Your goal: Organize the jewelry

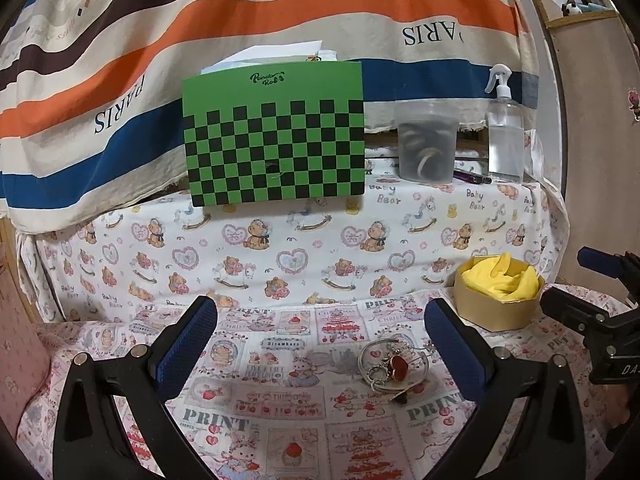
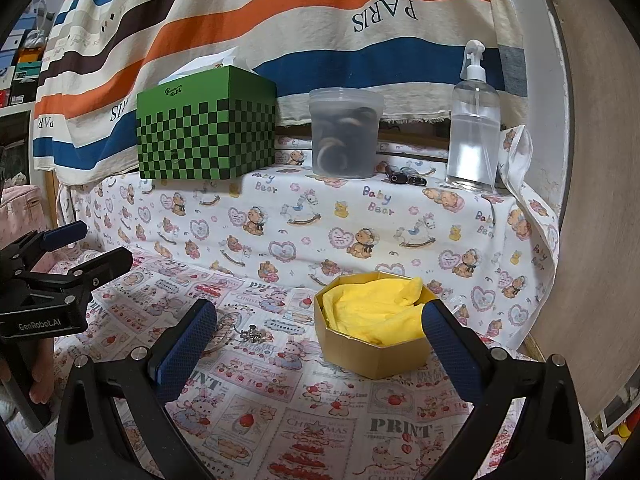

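Observation:
A small heap of jewelry (image 1: 394, 366), silver bangles and rings with a red heart piece, lies on the printed cloth, just inside the right finger of my open left gripper (image 1: 320, 320). Behind and right of it stands an octagonal gold box (image 1: 498, 312) lined with yellow cloth. In the right wrist view the same box (image 2: 372, 350) sits between the fingers of my open right gripper (image 2: 320, 320), nearer the right one. The jewelry (image 2: 250, 334) shows partly beside the left finger. Nothing is held by either gripper.
On a raised ledge behind stand a green checkered box (image 1: 276, 136), a clear tub of rings (image 1: 428, 142), a spray bottle (image 1: 505, 132) and dark pens (image 2: 404, 178). A striped towel hangs behind. The other gripper (image 2: 48, 280) shows at left, a wooden board (image 2: 592, 200) at right.

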Demonstrator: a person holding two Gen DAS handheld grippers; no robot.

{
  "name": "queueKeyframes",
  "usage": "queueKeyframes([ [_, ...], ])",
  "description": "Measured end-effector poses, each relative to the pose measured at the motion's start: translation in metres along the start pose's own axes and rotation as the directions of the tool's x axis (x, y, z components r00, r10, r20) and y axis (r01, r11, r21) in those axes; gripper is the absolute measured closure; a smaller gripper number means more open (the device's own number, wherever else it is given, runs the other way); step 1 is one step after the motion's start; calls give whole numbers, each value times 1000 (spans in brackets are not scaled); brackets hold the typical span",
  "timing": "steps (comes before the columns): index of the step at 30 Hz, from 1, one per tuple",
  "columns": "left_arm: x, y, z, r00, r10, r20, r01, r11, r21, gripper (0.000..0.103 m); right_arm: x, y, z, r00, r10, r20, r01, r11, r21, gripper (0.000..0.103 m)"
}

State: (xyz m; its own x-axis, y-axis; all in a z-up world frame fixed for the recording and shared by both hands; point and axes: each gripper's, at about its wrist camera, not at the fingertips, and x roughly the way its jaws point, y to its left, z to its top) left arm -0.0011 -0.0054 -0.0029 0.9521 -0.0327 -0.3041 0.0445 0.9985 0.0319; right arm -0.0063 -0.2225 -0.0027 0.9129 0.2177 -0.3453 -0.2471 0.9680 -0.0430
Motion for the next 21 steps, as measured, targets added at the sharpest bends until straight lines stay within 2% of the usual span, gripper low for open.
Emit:
queueKeyframes([
  [21, -1, 5, 1, 1000, 4, -6, -4, 1000, -7, 0, 1, -1, 0, 1000, 0, -3, 0, 1000, 2, 0],
])
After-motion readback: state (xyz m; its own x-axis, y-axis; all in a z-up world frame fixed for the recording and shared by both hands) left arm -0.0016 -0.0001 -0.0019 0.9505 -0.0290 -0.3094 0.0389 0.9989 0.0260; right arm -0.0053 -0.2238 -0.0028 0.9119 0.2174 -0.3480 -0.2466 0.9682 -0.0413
